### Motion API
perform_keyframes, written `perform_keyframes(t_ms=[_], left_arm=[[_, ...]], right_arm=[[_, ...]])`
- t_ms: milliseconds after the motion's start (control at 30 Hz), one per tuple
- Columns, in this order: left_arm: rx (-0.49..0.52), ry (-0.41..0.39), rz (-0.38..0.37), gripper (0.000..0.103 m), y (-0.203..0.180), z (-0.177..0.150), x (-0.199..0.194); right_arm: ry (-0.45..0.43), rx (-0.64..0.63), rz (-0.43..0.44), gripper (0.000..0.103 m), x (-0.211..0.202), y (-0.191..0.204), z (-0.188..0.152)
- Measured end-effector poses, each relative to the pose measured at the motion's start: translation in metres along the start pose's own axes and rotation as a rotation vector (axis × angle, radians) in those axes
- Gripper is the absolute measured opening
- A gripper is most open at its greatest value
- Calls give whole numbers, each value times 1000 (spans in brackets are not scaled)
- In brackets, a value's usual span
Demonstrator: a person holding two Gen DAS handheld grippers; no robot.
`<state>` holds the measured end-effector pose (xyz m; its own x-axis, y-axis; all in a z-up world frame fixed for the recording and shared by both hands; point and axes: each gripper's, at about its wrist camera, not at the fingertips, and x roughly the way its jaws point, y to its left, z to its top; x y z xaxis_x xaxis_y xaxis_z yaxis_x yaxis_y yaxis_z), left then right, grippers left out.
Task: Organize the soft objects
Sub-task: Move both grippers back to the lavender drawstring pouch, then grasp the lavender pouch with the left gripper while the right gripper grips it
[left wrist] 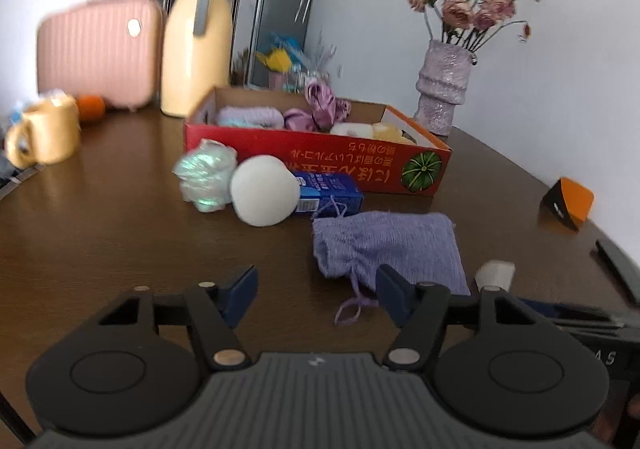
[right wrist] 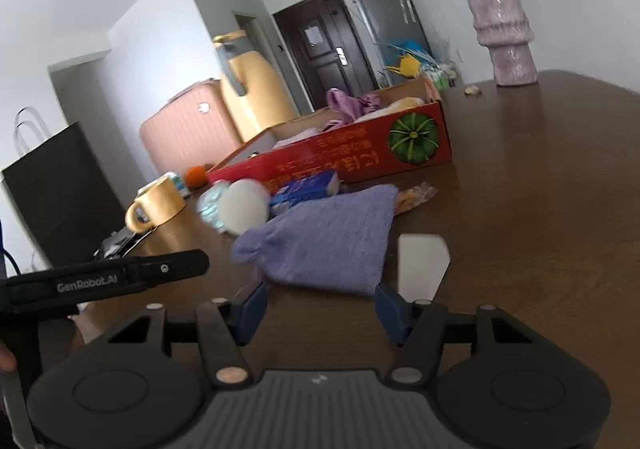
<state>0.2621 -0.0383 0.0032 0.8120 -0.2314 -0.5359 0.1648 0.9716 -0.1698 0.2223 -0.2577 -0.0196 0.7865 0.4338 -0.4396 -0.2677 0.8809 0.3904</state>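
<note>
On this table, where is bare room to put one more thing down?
Bare wood lies between the yellow mug and the white ball, and right of the red box toward the vase. Crowded between the box and the purple pouch.

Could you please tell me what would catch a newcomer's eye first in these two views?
Probably the red cardboard box with the pumpkin picture, mid-table and already holding soft purple and pale items. In front of it lie a purple knit pouch and a white ball, just ahead of the open left gripper. A vase of dried roses stands behind.
</note>
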Motion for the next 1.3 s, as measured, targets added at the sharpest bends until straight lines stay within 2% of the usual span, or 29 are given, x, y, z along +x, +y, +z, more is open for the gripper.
perform_keyframes(t_ms=[167, 267, 367, 433, 467, 567, 633, 667, 700, 933, 1300], left_arm=[[-84, 73, -34, 61, 10, 18, 46], [-113, 95, -61, 58, 14, 23, 60], [-129, 128, -93, 45, 17, 25, 69], [-159, 156, -126, 32, 21, 24, 73], [-172, 163, -142, 31, 22, 24, 74], [-170, 154, -143, 19, 23, 22, 72], [-166, 145, -146, 13, 23, 22, 68], [-164, 141, -149, 11, 22, 22, 64], [-158, 136, -153, 10, 22, 21, 59], [-101, 91, -175, 9, 14, 11, 9], [-52, 17, -186, 9, 1, -5, -55]], right_arm=[[30, 36, -21, 56, 33, -17, 28], [35, 44, -22, 58, 50, -22, 40], [45, 46, -7, 56, 61, -24, 46], [48, 45, -5, 54, 66, -24, 49], [52, 47, -2, 52, 68, -25, 50], [69, 91, 49, 37, 73, -28, 51], [78, 105, 71, 25, 73, -27, 50], [73, 101, 70, 14, 71, -24, 50], [66, 90, 59, 9, 67, -20, 49], [29, -24, 35, 8, 25, 11, 32], [-29, -58, 40, 7, -30, 37, 10]])
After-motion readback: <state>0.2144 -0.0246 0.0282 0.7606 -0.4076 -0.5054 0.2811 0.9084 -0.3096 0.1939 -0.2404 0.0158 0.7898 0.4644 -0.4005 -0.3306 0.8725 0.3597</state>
